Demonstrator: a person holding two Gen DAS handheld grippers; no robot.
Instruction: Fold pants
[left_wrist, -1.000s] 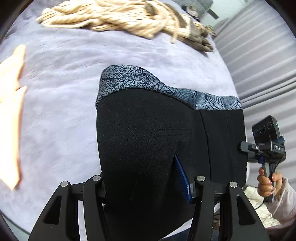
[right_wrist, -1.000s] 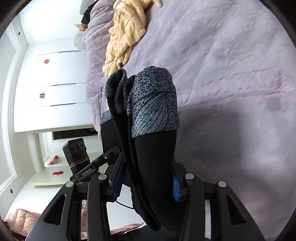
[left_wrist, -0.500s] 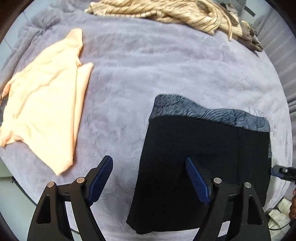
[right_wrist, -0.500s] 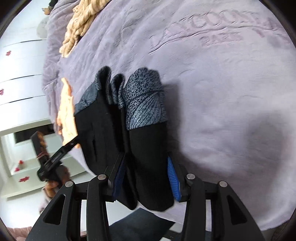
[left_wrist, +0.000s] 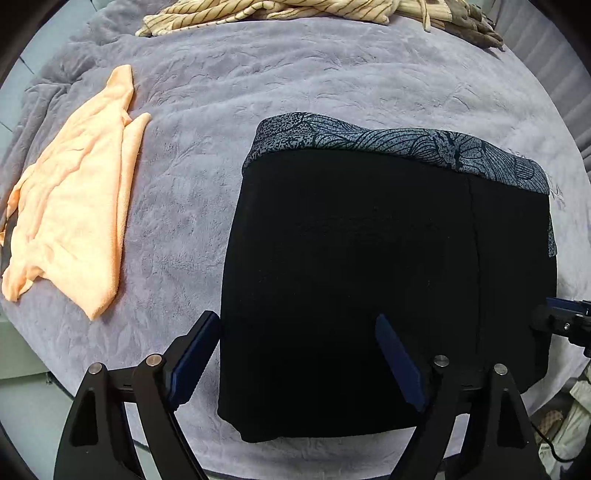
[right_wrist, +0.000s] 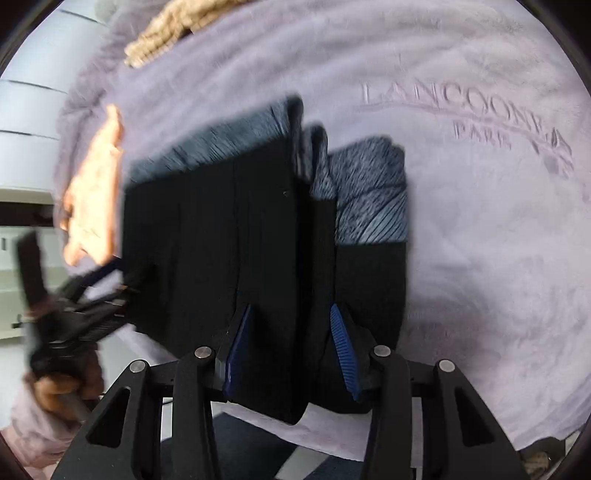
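Though smeared by motion in the right wrist view, quite sharp in the left one: a wide lilac-grey plush blanket filling most of both pictures, cut off all around by the round lens, with pressed-in lettering only partly readable. Lying on it, toward the near right side, the black pants, folded into a thick block, patterned grey waistband at the far edge; number of layers impossible to count from above, several of them visible edge-on from the right wrist. Well apart to the left, an orange garment, flat and wrinkled. At the far edge, a striped beige garment, mostly cropped by the frame. Left gripper pointing down over the near left corner of the pants, jaws wide and just been opening, one pad off the cloth's left edge, the other above the black fabric, neither pressing, nothing held. Right gripper clamped onto the near right edge of the pants, blue pads sunk into the folded layers on both sides; only a small black part of it visible at the right border of the left wrist view. Lower left in the right wrist view, a blurred hand with a pale sleeve, half out of frame.
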